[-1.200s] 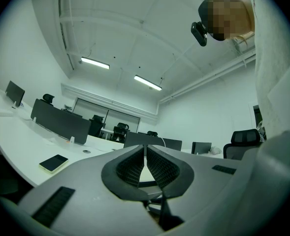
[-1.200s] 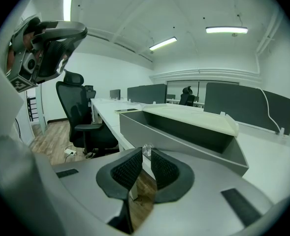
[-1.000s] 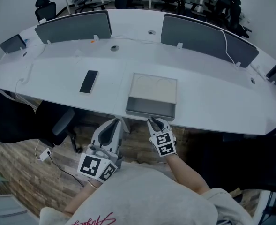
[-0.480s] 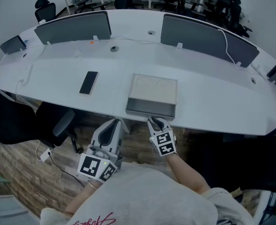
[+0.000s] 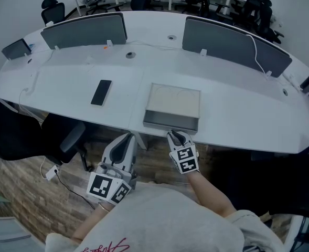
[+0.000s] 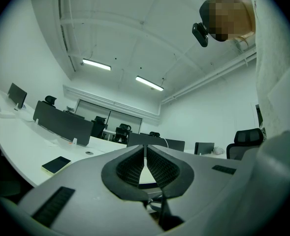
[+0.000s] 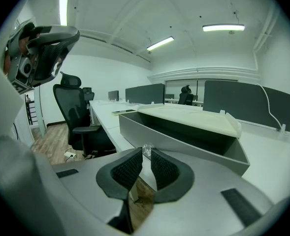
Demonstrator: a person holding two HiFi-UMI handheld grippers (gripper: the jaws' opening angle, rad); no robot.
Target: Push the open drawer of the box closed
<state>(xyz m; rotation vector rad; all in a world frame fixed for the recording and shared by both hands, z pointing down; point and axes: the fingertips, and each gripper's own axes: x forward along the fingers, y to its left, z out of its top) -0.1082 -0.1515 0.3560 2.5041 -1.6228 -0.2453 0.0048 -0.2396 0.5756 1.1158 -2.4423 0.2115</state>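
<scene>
The box (image 5: 173, 100) is a flat rectangular case with a cream top. It lies level on the white desk (image 5: 65, 83), near the desk's 6 o'clock edge. Its grey drawer (image 5: 171, 121) stands open, slid out toward 6 o'clock (the dark inside shows beneath the top). A small clear knob (image 7: 146, 150) sits on the drawer's front wall.

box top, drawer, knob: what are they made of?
The box top is cream and matte with a moulded, rounded rim: it looks like plastic. The drawer is grey, smooth and thin-walled: plastic or painted metal, can't tell. The knob is small, clear and glinting: acrylic or glass.
</scene>
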